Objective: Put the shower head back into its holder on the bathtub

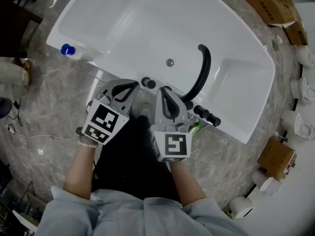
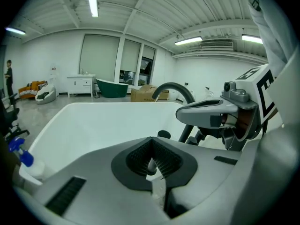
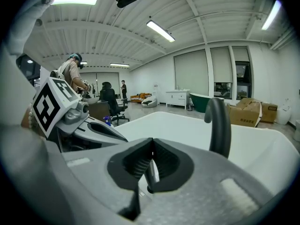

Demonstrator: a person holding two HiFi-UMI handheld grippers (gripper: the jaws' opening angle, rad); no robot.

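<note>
The white bathtub [image 1: 147, 28] lies ahead, with a black arched spout [image 1: 203, 73] rising from its near rim. A black round knob [image 1: 147, 83] sits on that rim between my grippers. A black rod-shaped fitting [image 1: 207, 115] lies on the rim just right of my right gripper; I cannot tell whether it is the shower head. My left gripper [image 1: 130, 86] and right gripper [image 1: 165, 91] hang side by side above the near rim, both shut with nothing held. The left jaws [image 2: 151, 140] and the right jaws [image 3: 151, 142] meet pad to pad.
A blue-capped spray bottle [image 1: 69, 49] stands at the tub's left end. Cardboard boxes [image 1: 268, 1] and white ceramic fixtures [image 1: 300, 90] line the right side. A cable [image 1: 29, 134] trails over the marble floor at left. People stand far back in the room [image 3: 72, 74].
</note>
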